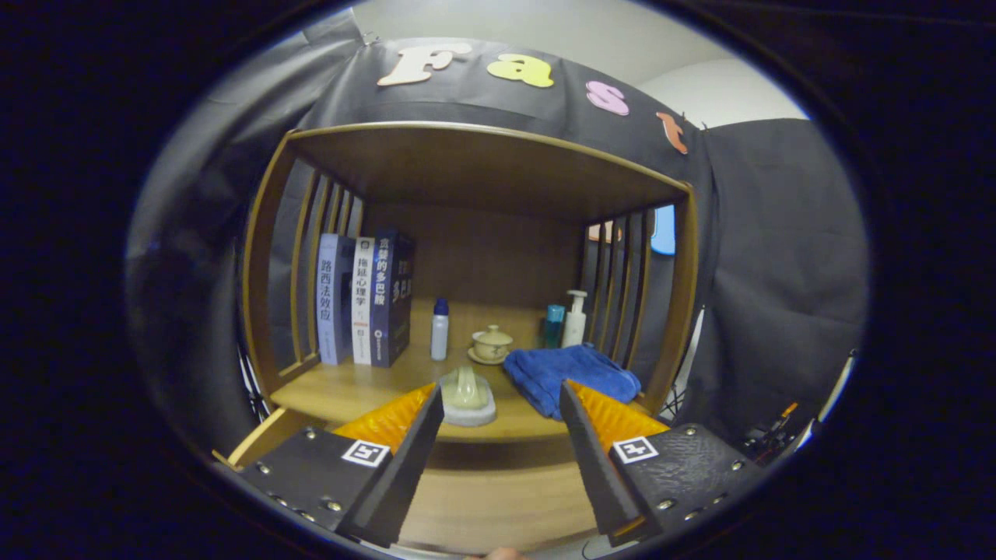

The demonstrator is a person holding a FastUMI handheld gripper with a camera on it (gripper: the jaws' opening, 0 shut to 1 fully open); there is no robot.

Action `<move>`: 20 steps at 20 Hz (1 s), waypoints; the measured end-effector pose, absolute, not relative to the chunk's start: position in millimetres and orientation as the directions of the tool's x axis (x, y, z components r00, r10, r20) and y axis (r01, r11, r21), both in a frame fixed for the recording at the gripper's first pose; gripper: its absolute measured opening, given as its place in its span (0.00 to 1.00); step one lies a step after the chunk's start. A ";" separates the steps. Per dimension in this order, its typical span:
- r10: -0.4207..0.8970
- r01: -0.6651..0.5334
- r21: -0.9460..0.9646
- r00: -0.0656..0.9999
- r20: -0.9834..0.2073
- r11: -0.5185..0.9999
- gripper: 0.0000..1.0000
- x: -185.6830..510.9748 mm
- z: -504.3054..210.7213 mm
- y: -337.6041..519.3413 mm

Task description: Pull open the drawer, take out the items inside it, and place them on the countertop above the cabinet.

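Drawer pulled open beneath countertop; tool spread, empty.

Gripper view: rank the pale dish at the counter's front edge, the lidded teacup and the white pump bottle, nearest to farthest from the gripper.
Gripper open, holding nothing.
1. Pale dish: just ahead, between the fingertips, at the counter's front edge.
2. Lidded teacup: behind the dish, mid-counter.
3. White pump bottle: farthest, right rear, by the slats.

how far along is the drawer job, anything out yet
Drawer looks pulled open below the countertop. A pale soap-like item on a dish and a blue towel lie on the countertop, possibly already moved. The gripper is open and holds nothing. The drawer's inside is hidden, so what remains is unclear.
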State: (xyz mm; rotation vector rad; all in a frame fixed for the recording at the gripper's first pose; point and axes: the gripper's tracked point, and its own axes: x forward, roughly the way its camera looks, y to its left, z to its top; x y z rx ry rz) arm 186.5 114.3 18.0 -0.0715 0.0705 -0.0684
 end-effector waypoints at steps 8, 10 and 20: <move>-0.025 0.019 -0.044 0.991 -0.134 0.999 0.89 116.3 -41.7 113.3; -0.014 0.009 -0.035 0.989 -0.148 0.999 0.89 102.6 -53.0 112.2; -0.019 0.022 0.010 0.962 -0.271 1.000 0.89 71.6 -123.2 90.9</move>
